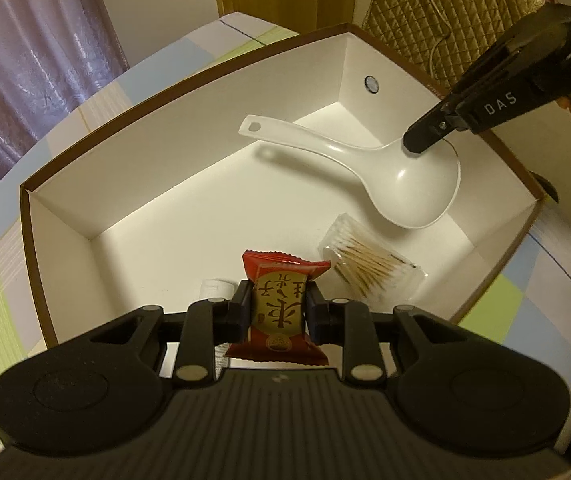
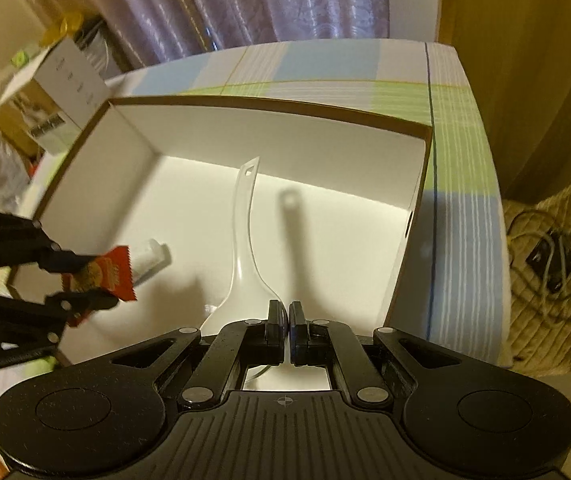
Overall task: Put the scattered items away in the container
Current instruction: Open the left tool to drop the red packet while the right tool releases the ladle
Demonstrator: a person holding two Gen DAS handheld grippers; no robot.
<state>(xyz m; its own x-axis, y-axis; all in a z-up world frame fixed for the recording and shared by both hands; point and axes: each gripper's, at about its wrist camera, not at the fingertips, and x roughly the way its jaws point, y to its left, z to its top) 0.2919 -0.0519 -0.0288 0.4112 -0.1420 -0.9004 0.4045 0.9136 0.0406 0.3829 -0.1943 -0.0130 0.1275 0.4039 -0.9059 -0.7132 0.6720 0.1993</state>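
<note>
My left gripper (image 1: 278,305) is shut on a red and gold snack packet (image 1: 283,270) and holds it upright over the near edge of the white box (image 1: 205,140) with a brown rim. My right gripper (image 1: 417,145) is shut on the bowl rim of a white rice spoon (image 1: 365,160), which hangs a little above the box floor and casts a shadow. A clear pack of cotton swabs (image 1: 369,264) and a small white tube (image 1: 215,288) lie on the box floor. From the right wrist I see the right gripper (image 2: 287,320), the spoon (image 2: 245,232), the packet (image 2: 111,278) and the left gripper (image 2: 85,280).
The box (image 2: 285,136) sits on a table with a checked cloth (image 2: 457,160). A cardboard carton (image 2: 41,112) and clutter stand past the table's left side. A quilted cushion with a cable (image 2: 545,256) lies to the right. Curtains hang behind.
</note>
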